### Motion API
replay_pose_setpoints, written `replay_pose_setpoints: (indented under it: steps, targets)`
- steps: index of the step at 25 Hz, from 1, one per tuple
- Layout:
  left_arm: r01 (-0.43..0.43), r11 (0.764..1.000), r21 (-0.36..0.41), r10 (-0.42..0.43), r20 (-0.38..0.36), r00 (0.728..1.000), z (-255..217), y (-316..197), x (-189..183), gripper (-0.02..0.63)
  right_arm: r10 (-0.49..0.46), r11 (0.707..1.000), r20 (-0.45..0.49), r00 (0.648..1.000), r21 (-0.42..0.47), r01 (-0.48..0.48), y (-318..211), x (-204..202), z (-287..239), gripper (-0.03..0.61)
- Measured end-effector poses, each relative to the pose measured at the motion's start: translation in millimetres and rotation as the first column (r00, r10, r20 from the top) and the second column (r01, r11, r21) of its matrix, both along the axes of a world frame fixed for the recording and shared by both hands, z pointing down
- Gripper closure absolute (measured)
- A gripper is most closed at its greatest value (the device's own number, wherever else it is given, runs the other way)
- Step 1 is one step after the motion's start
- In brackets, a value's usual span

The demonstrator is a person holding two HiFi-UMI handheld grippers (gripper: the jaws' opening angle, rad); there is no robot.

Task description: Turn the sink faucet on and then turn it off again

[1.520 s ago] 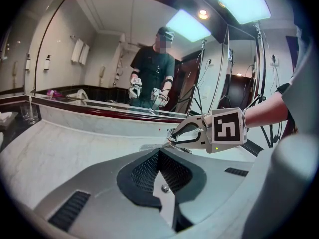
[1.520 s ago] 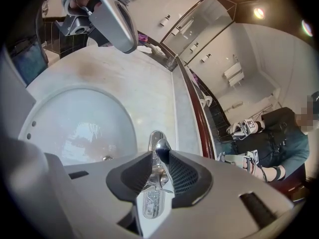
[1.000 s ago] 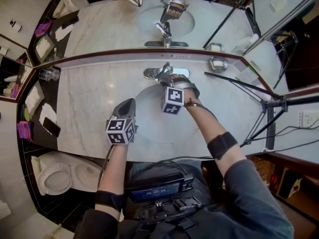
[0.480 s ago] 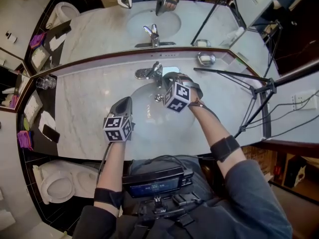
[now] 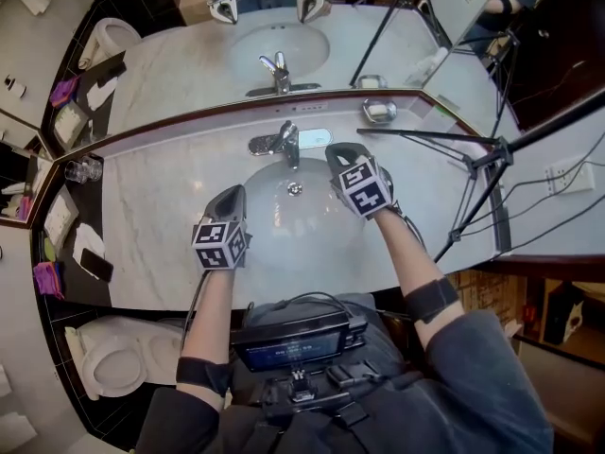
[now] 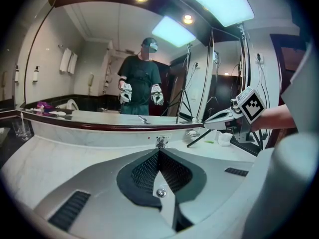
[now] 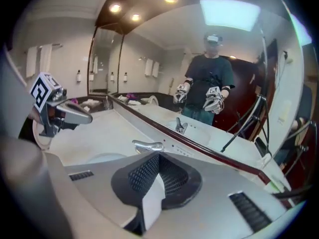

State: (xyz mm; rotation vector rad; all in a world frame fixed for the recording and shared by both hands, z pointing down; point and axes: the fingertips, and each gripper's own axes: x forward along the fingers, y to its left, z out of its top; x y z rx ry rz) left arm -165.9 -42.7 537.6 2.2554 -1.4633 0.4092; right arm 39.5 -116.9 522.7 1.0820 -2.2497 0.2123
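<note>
Head view: my right claw (image 5: 338,151) hangs pinched shut and empty, the faucet (image 5: 284,141) just to its left. My left claw (image 5: 232,194), shut too, waits farther back.

Left gripper view: faucet straight ahead, beyond closed tips.

Right gripper view: faucet just ahead (no stream visible). I'd back away cleanly, not nudging it.

A second ago this claw sat on the faucet; now it is clear.

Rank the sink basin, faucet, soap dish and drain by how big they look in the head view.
1. sink basin, by far the largest
2. faucet
3. soap dish, only slightly smaller than the faucet
4. drain, the smallest
</note>
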Motion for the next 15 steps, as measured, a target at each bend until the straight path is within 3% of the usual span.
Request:
replay_pose_setpoints:
  steps: [5,10,15]
  targets:
    - [-0.004,1.0,0.001,0.004,0.0,1.0,-3.0,1.3,4.2,0.611,0.169,0.984,0.247,0.954,-0.1,-0.148,15.4,35.4,7.1,0.563]
    - [-0.002,1.0,0.007,0.002,0.002,1.0,-7.0,2.6,4.6,0.611,0.29,0.954,0.332,0.897,-0.168,-0.246,31.6,63.6,12.6,0.563]
    - [0.001,1.0,0.011,-0.001,0.002,1.0,-8.9,5.5,7.4,0.611,0.344,0.937,0.358,0.868,-0.183,-0.296,40.9,84.5,14.8,0.563]
